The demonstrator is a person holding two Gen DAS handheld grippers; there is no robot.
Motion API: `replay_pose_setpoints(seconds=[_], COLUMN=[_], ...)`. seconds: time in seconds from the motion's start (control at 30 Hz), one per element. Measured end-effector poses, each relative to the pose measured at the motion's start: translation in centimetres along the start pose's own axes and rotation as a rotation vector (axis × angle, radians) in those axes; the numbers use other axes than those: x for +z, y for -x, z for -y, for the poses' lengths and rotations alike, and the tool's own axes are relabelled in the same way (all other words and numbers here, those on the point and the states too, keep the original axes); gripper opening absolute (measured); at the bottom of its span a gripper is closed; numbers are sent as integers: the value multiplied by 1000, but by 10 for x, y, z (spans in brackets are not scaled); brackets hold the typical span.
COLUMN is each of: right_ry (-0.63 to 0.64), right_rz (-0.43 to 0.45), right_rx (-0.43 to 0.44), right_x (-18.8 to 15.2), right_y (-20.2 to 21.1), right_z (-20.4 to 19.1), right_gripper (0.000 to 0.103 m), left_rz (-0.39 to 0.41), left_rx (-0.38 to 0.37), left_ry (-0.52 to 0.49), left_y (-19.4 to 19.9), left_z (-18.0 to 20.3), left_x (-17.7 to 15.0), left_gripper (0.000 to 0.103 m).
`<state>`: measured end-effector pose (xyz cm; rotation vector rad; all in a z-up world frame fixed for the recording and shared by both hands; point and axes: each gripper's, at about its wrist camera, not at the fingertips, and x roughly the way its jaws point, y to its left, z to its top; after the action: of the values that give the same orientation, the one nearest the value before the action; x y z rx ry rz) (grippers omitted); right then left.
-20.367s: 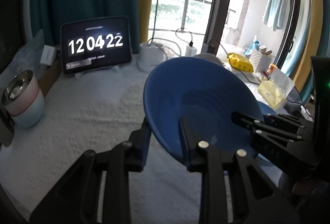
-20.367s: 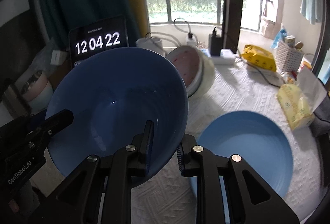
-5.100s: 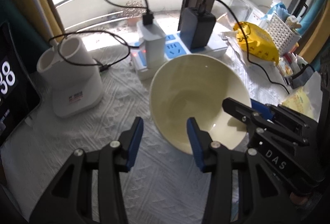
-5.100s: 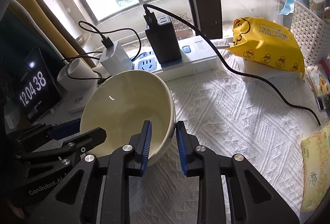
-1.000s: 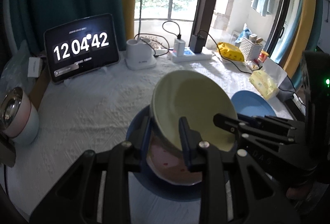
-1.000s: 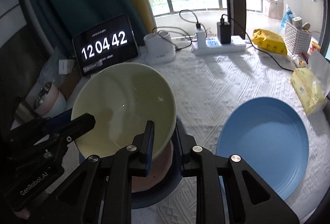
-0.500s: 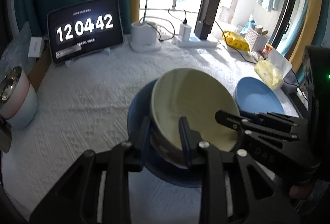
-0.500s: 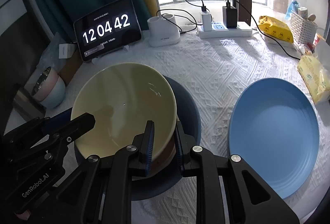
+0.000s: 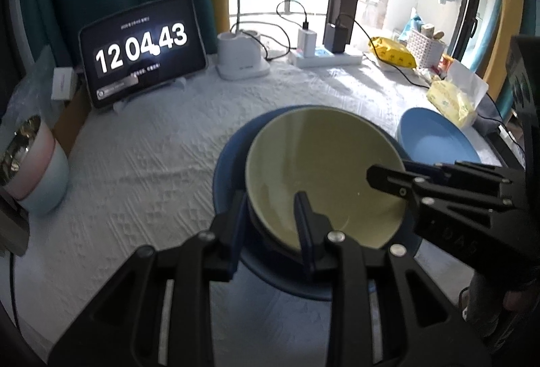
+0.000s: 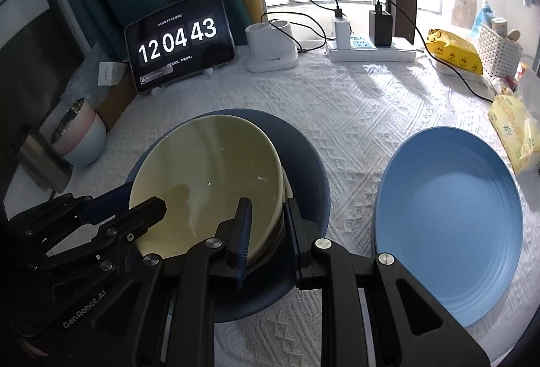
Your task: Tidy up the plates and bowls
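Note:
A cream bowl [image 9: 324, 171] [image 10: 202, 171] sits nested in a dark blue bowl [image 9: 229, 157] [image 10: 303, 157] on the white cloth, with a sliver of another bowl's rim showing under it. My left gripper [image 9: 270, 215] is shut on the cream bowl's near rim, one finger inside and one outside. My right gripper [image 10: 266, 232] grips the opposite rim the same way. Each gripper shows in the other's view: the left [image 10: 152, 208], the right [image 9: 378, 178]. A light blue plate [image 9: 435, 144] [image 10: 449, 198] lies flat just right of the stack.
A tablet clock [image 10: 179, 39] stands at the back left. Stacked pink and pale blue cups [image 10: 81, 137] sit at the left edge. A white charger base [image 10: 270, 53], power strip [image 10: 371, 53], yellow pack [image 10: 452, 53] and tissue pack [image 10: 516, 134] line the back and right.
Both grippers have brought the cream bowl down from above the pink bowl into the stack inside the dark blue bowl. The clock went from 42 to 43.

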<state>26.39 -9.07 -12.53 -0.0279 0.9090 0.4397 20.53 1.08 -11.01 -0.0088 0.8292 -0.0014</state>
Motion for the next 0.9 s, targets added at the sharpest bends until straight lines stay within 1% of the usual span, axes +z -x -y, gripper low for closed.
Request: replay_pose_setpoints(seconds=[0.1, 0.17, 0.2, 0.23, 0.3, 0.33, 0.37, 0.57, 0.67, 0.77, 0.9], right_ry=[8, 12, 12, 13, 20, 22, 22, 2, -17, -30, -38], right_rz=[12, 26, 39, 47, 64, 75, 84, 115, 120, 96, 56], right_rx=[6, 11, 16, 16, 16, 12, 11, 27, 61, 69, 84], right_x=[0, 2, 3, 4, 6, 7, 8, 13, 13, 13, 13], right_y=[4, 9, 12, 15, 22, 25, 27, 37, 37, 30, 20], right_z=[2, 4, 6, 8, 12, 15, 17, 38, 49, 57, 60], right_gripper=[23, 31, 32, 35, 41, 48, 52, 53, 53, 53, 53], left_rz=[27, 38, 48, 55, 69, 75, 79, 101, 92, 66, 45], left_rx=[4, 4, 2, 1, 2, 5, 11, 10, -1, -12, -14], left_ry=[-5, -5, -2, 2, 16, 22, 33, 94, 131, 156, 157], left_y=[10, 15, 18, 21, 24, 25, 26, 26, 20, 12, 4], left_z=[-4, -8, -10, -13, -19, -21, -25, -45, -56, -62, -63], left_x=[3, 4, 5, 6, 7, 7, 8, 7, 4, 1, -2], left_gripper=[32, 34, 39, 47, 47, 48, 48, 48, 48, 48, 48])
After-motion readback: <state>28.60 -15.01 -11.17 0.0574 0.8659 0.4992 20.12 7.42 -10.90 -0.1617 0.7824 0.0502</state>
